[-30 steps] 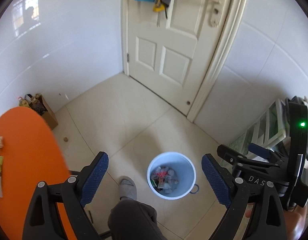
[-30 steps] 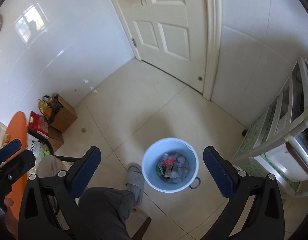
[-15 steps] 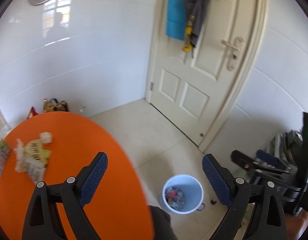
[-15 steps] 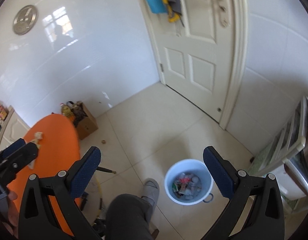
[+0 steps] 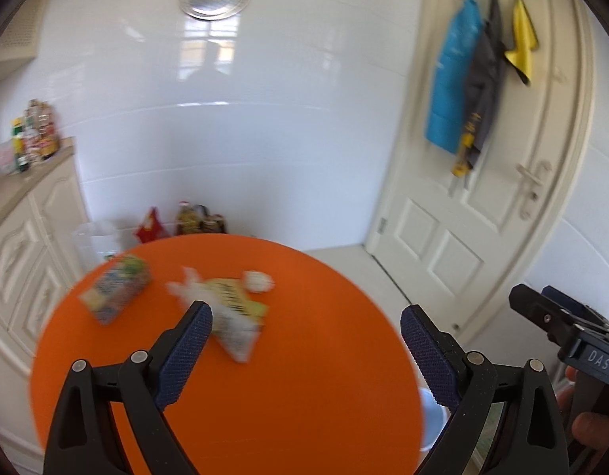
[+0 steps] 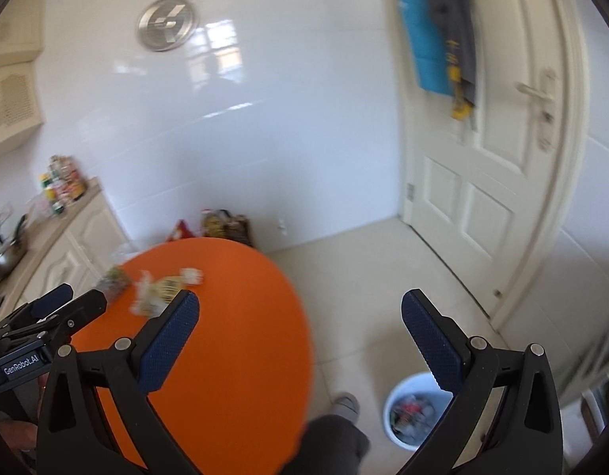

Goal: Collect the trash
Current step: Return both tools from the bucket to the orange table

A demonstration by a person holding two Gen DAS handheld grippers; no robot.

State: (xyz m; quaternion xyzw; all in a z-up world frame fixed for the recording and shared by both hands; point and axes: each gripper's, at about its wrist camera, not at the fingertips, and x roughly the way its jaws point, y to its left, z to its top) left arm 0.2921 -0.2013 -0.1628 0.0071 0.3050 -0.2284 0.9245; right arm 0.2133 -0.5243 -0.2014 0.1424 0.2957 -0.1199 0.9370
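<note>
Trash lies on the far half of the round orange table: a small carton, a yellow-green wrapper with white crumpled paper, and a white paper ball. My left gripper hovers open over the table, nothing between its fingers, with the wrapper just beyond its left finger. My right gripper is open and empty, above the table's right edge. The white trash bin, holding scraps, stands on the floor right of the table. The same litter shows blurred in the right wrist view.
A white panelled door with hanging cloths is at the right. Cream cabinets with bottles on the counter stand left. Bags and a box sit by the wall behind the table. A person's leg and slipper are beside the bin.
Both grippers have tilted up and swung left, away from above the bin toward the orange table. The trash on the table now lies ahead of the left gripper. Both stay open.
</note>
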